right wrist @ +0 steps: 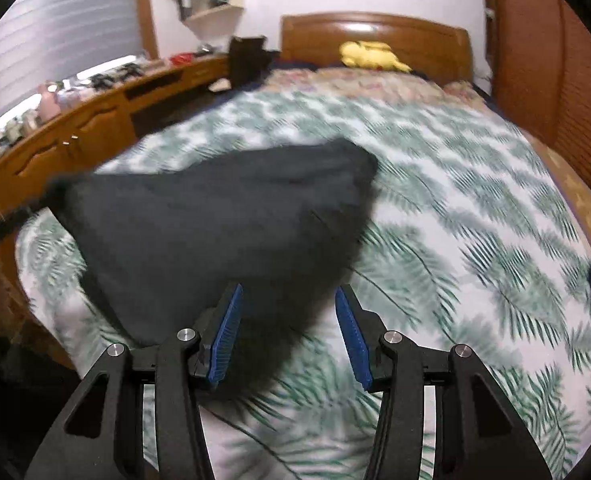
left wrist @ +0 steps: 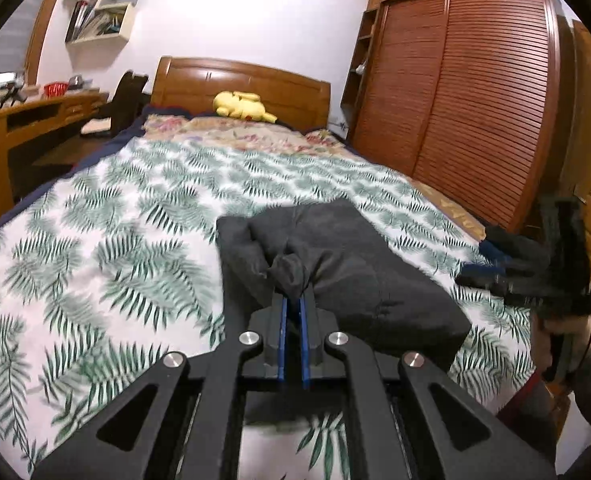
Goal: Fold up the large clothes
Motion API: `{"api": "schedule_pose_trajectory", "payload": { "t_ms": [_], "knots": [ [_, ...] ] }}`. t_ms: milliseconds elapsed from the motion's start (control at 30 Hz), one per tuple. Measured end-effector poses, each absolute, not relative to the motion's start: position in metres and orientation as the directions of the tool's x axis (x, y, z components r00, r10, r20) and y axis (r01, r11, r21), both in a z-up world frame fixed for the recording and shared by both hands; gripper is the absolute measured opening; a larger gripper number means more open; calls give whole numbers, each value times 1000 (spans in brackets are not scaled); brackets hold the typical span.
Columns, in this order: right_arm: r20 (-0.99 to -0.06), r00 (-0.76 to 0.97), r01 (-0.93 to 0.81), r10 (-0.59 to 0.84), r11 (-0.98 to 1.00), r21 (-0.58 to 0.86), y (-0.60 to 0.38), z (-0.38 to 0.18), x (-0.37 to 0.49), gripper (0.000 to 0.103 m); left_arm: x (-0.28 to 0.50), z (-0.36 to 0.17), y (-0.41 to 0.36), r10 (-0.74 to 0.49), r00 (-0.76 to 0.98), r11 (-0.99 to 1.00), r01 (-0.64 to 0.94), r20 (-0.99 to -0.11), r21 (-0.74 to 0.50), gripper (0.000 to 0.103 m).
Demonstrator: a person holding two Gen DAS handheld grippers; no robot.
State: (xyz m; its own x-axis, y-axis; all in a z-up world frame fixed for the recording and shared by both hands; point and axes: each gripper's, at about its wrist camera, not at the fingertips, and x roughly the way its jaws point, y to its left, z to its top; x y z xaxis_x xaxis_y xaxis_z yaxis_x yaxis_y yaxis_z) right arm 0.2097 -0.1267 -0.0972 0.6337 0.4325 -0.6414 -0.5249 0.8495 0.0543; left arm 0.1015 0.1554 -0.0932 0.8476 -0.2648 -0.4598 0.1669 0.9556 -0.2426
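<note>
Pinching a bunched-up bit of the dark grey garment (left wrist: 347,268), the left gripper (left wrist: 293,300) has its 2 blue pads squeezed together on the fabric. Rest of the garment is folded into a chunky rectangle lying on the bed (left wrist: 115,216) with the fern-print cover. Right gripper (right wrist: 289,300) is spread wide, nothing between its pads, hovering by the garment's near edge. Yellow plush toy (left wrist: 241,106) sits up by the headboard.

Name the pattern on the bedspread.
Green fern leaves on white bedspread; sharpest in the left wrist view.
</note>
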Motion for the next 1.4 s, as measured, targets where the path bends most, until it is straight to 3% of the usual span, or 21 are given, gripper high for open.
{"api": "schedule_pose_trajectory", "payload": {
  "t_ms": [167,400,833,1000,1333,1400],
  "knots": [
    [-631,593,-600,500,797,68,-84,-90,207,49,93,-103,152,-254,836,961,160,-486,-226,4],
    [-745,515,-600,425,799,41,-59,-128,215,50,86,-118,149,-252,806,964,160,-535,-214,4],
    [-703,545,-652,457,758,-13,-75,-117,225,57,79,-121,148,-161,767,980,50,-621,-191,8],
    [-684,566,-627,460,779,6,-92,-110,272,58,74,-122,150,-116,753,984,-4,-648,-181,19],
    [-695,545,-634,469,773,24,-82,-129,371,59,80,-123,148,-49,720,984,-84,-692,-156,30],
    [-707,540,-630,456,776,20,-80,-135,384,66,84,-123,148,-39,720,983,-95,-693,-155,31]
  ]
}}
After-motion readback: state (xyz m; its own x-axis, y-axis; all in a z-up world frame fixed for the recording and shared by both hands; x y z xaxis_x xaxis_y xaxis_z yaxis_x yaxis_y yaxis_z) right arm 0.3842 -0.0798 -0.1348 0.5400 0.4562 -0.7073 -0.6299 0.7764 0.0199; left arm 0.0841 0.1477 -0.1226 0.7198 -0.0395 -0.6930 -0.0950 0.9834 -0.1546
